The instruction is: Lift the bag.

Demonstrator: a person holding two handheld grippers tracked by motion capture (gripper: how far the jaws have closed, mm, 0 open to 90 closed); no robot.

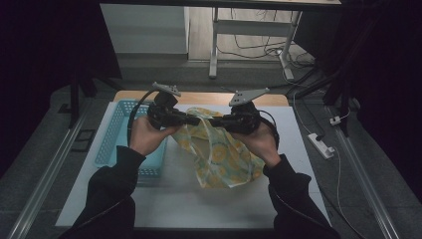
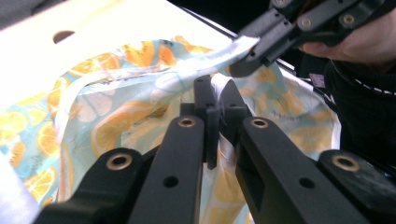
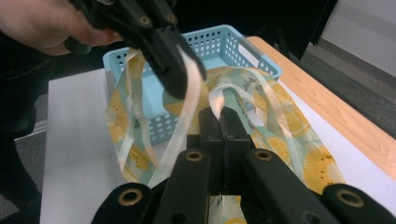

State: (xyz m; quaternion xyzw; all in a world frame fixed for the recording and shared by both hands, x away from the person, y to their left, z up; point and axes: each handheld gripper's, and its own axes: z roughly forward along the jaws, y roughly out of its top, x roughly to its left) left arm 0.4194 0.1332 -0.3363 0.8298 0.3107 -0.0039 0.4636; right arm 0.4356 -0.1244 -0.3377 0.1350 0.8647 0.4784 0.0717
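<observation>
Here the bag (image 1: 219, 152) is held above the white table (image 1: 174, 204), beside the blue basket (image 1: 113, 144), with the left gripper (image 2: 215, 100) and right gripper (image 3: 219, 122) each closed on a handle strap, so both should be kept level and pulled apart evenly.

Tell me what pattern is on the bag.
Orange citrus slices on pale blue bag, best in left gripper view.
</observation>
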